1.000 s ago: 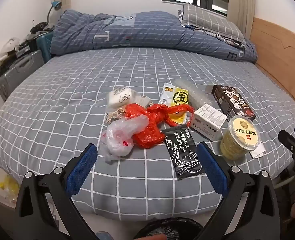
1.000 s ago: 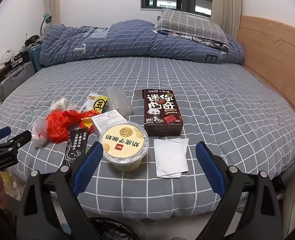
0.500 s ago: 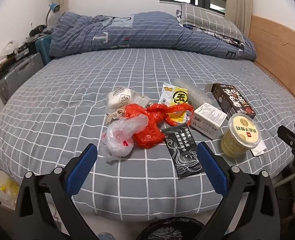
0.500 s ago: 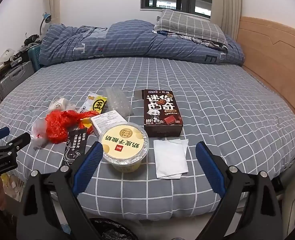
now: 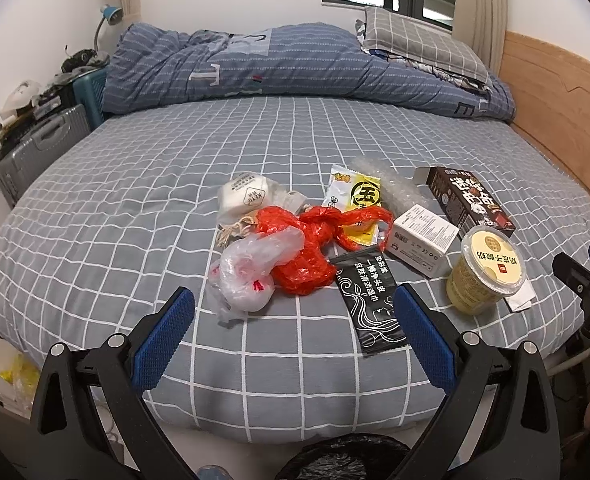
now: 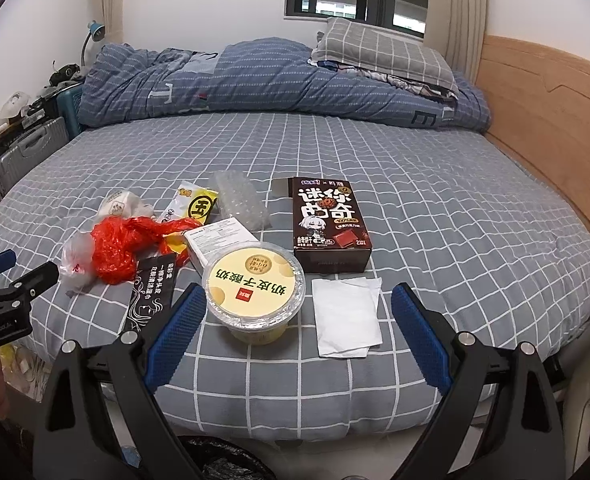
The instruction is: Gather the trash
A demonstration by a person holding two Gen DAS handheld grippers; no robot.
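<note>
Trash lies on the grey checked bed [image 5: 135, 216]: a clear bag [image 5: 251, 272], red plastic bag [image 5: 303, 248], black sachet [image 5: 371, 300], white face mask [image 5: 247, 200], yellow packet [image 5: 359, 196], white box [image 5: 423, 240], yellow-lidded cup [image 5: 489, 270] and dark brown box [image 5: 469, 202]. My left gripper [image 5: 295, 320] hovers open at the bed's near edge, empty, short of the clear bag and sachet. My right gripper [image 6: 299, 322] is open and empty, with the cup [image 6: 255, 292] between its fingers' line and a white napkin [image 6: 347, 316] beside it. The brown box [image 6: 329, 224] lies beyond.
A black-lined bin [image 5: 347, 460] stands on the floor below the bed edge. A folded blue duvet [image 5: 279, 64] and pillow [image 5: 419, 40] fill the far end. A wooden headboard [image 5: 559, 108] runs along the right. Suitcases [image 5: 35, 148] stand at the left.
Both grippers have shifted only slightly; the trash lies where it was and both stay open.
</note>
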